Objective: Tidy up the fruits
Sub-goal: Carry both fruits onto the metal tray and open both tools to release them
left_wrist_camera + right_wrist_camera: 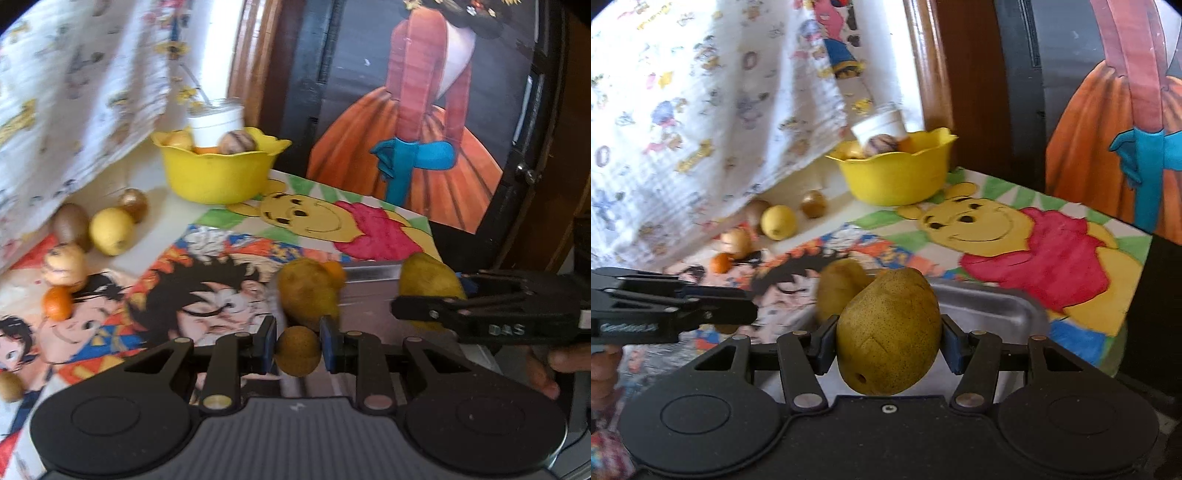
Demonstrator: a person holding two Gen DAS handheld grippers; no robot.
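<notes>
Two grips at once here: my left gripper [298, 345] has its blue-padded fingers [269, 345] clamped on a small round brownish-yellow fruit [297, 350], and my right gripper [888, 341] has its fingers [951, 347] pressed against both sides of a large speckled green-yellow pear [889, 332].

In the left view, a second speckled pear [308, 291] sits just past my fruit at twelve o'clock, on the shiny metal tray [369, 291], with a bit of orange fruit [334, 271] behind it. My right gripper shows at three o'clock, its pear poking out beyond the black fingers.

The scalloped yellow plastic bowl [894, 177] stands at twelve o'clock in the right view, on the counter [155, 181] with its cartoon-printed cover. It holds several pieces of fruit and a white plastic cup [881, 125].

Out at ten o'clock, loose fruit lies near the hanging cartoon-print cloth [701, 110]: a yellow lemon [110, 230], a brown kiwi [70, 225], a small golden-brown round fruit [133, 203], a pale striped round fruit [64, 267] and a small orange mandarin [57, 302] touching it. One more little yellowish fruit [11, 386] sits at the left edge.
</notes>
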